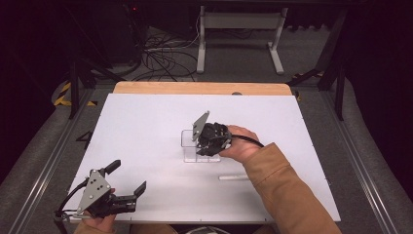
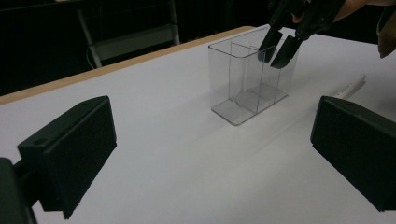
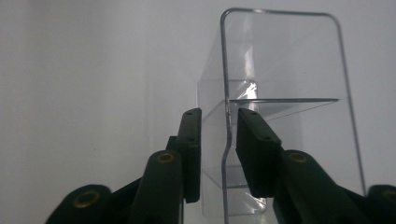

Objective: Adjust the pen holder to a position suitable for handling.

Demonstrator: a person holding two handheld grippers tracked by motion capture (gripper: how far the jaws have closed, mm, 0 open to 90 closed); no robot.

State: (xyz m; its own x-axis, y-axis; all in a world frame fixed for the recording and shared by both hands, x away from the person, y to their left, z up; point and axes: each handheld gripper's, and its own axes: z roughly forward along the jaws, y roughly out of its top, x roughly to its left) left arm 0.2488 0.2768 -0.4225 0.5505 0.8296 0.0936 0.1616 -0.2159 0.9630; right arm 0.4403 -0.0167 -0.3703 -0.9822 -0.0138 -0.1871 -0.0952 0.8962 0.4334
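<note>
Where the high view looks down: clear two-compartment container [image 1: 189, 144] stands upright near the middle of the white tabletop [image 1: 146, 117]; right tool [image 1: 208, 146] is at its top edge; white stick [image 1: 234, 177] lies nearer the person, apart from it.
Left tool, high view: left tool [image 1: 127, 176] rests at the near left corner, well apart from the container.
Left gripper view: left tool [image 2: 212, 149] has its jaws spread wide, nothing between them; container [image 2: 243, 84] is farther off with the right tool [image 2: 275, 55] reaching in from above.
Right gripper view: right tool [image 3: 219, 144] straddles a side wall of the container [image 3: 280, 70]; jaws narrowly apart, a slight gap at each pad, so no firm hold is judged.
Step in hand, judged: gripping or releasing the wall.
Method: keep the pads square to the wall, centred and low on the rim; the thin, slick plastic may tilt or slip.
</note>
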